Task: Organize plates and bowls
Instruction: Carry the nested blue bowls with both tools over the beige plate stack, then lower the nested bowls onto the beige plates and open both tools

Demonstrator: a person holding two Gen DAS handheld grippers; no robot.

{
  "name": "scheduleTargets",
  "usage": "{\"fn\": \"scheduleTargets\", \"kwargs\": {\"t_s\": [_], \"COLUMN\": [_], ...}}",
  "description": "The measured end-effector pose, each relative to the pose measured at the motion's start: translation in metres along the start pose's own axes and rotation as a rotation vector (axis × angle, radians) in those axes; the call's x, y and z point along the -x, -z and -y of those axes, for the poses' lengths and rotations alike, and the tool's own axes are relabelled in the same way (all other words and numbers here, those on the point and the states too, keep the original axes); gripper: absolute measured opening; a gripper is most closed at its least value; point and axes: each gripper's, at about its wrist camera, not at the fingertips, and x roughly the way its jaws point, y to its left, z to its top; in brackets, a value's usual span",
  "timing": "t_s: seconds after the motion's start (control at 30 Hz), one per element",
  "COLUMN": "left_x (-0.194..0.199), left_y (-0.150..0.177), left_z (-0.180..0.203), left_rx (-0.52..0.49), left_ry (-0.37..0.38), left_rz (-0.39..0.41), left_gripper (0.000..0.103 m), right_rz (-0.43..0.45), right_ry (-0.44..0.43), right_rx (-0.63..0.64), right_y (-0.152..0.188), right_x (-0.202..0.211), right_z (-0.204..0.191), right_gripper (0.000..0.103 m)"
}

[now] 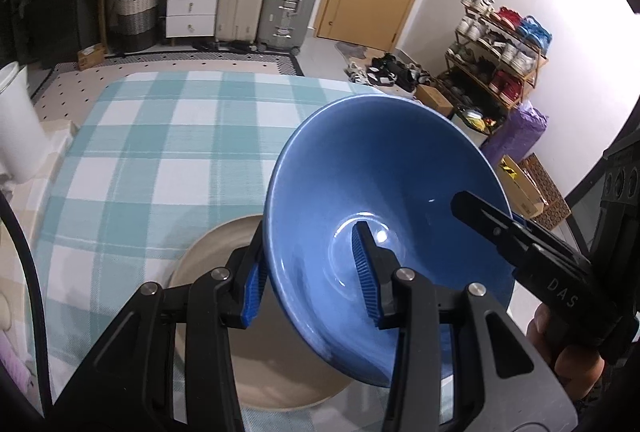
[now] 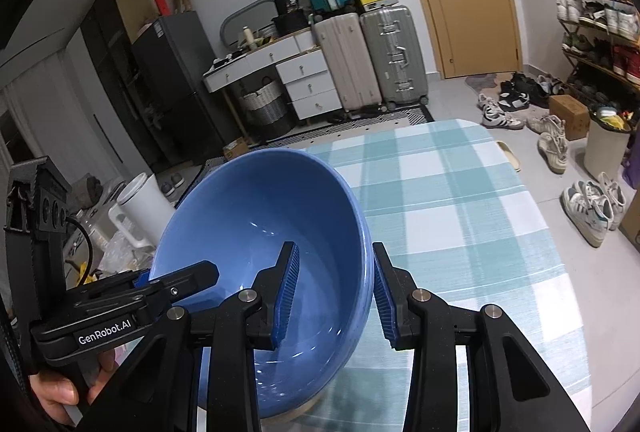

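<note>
A large blue bowl hangs over the teal checked table, held by its rim from two sides. My left gripper is shut on the near wall, one blue pad outside and one inside. My right gripper clamps the opposite rim. In the right wrist view the blue bowl has its wall pinched between the pads of my right gripper, and my left gripper grips the rim at lower left. Under the bowl lies a beige plate, mostly hidden; a sliver of the beige plate shows.
The checked tablecloth stretches away bare beyond the bowl. A white jug stands off the table's left edge, beside clutter. Shoes and a bin lie on the floor to the right. Suitcases and drawers line the far wall.
</note>
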Motion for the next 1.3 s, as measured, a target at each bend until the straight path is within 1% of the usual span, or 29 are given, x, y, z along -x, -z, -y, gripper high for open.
{"fn": "scheduleTargets", "kwargs": {"t_s": [0.1, 0.23, 0.57, 0.83, 1.3], "left_x": [0.012, 0.018, 0.022, 0.002, -0.041], "left_y": [0.008, 0.019, 0.035, 0.036, 0.030], "left_z": [-0.012, -0.025, -0.059, -0.079, -0.089], "left_rx": [0.018, 0.036, 0.082, 0.116, 0.129], "left_ry": [-0.016, -0.036, -0.092, -0.096, -0.084], "left_rz": [0.009, 0.007, 0.008, -0.027, -0.076], "left_gripper": [0.036, 0.036, 0.036, 0.036, 0.036], "right_rz": [-0.011, -0.029, -0.082, -0.119, -0.159], "right_ry": [-0.016, -0.030, -0.070, -0.079, -0.054], "right_rx": [0.015, 0.029, 0.060, 0.073, 0.061], "right_y": [0.003, 0.008, 0.021, 0.030, 0.029], "right_x": [-0.004, -0.010, -0.039, -0.060, -0.084], "right_z": [-0.012, -0.025, -0.051, -0.060, -0.050], "right_gripper": [0.037, 0.037, 0.037, 0.037, 0.037]}}
